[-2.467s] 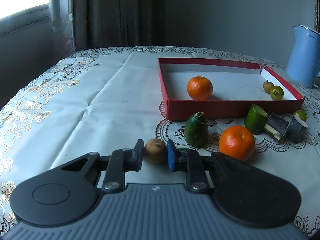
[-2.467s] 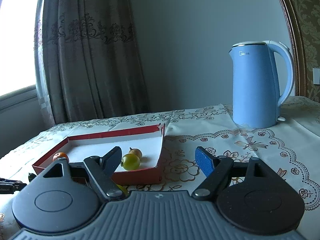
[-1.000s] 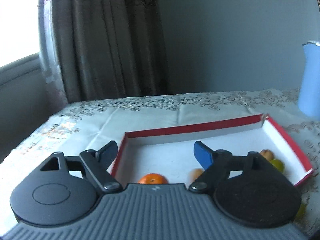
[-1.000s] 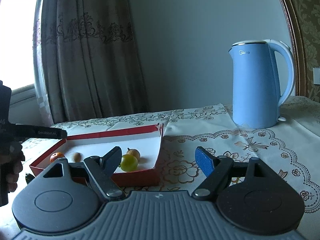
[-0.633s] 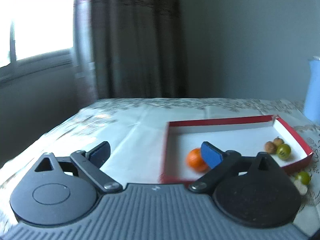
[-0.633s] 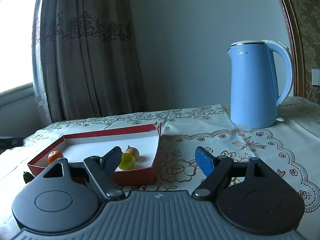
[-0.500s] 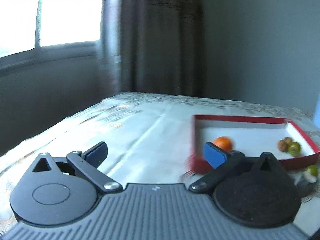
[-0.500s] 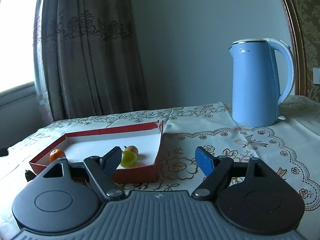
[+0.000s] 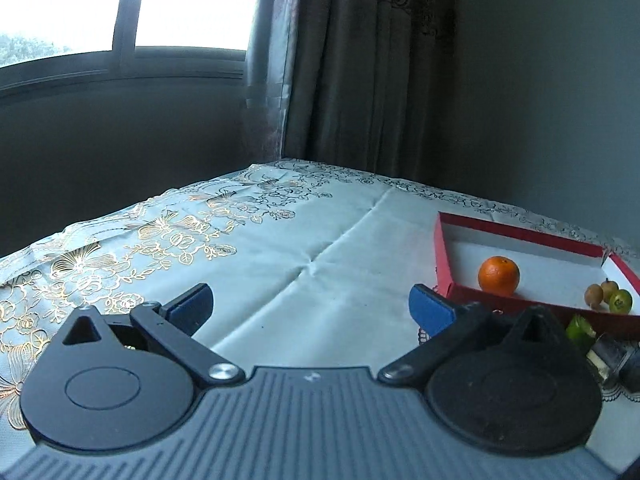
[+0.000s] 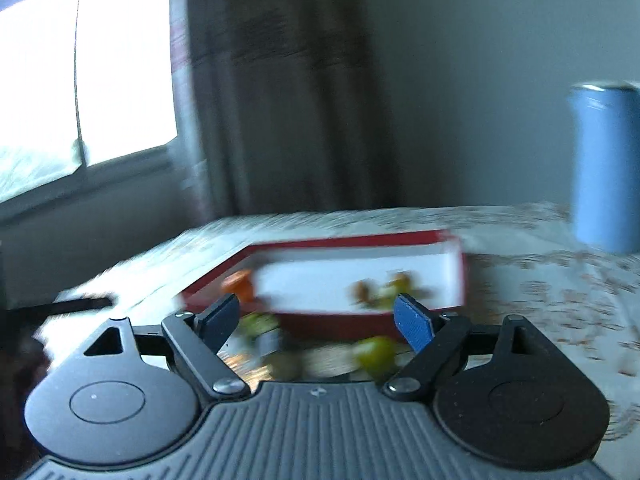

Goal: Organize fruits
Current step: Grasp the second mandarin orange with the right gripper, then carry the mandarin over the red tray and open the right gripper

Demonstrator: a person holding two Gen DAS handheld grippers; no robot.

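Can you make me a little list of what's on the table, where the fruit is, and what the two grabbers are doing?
table cover: pale cloth with gold flowers
box: shallow red cardboard tray, white inside
in the tray: round orange, small brown fruit, small green fruit
outside the tray: cut green fruit
left hand-held gripper: open, holding nothing
right hand-held gripper: opening, empty, picture blurred
far right: blue kettle

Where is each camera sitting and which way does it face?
Left wrist: rides the left gripper, facing across the tablecloth toward the window; open, empty fingers show; red tray at right.
Right wrist: rides the right gripper, blurred, facing the red tray; its fingers are opening, gripping nothing.
Shared: tray, orange, curtain.
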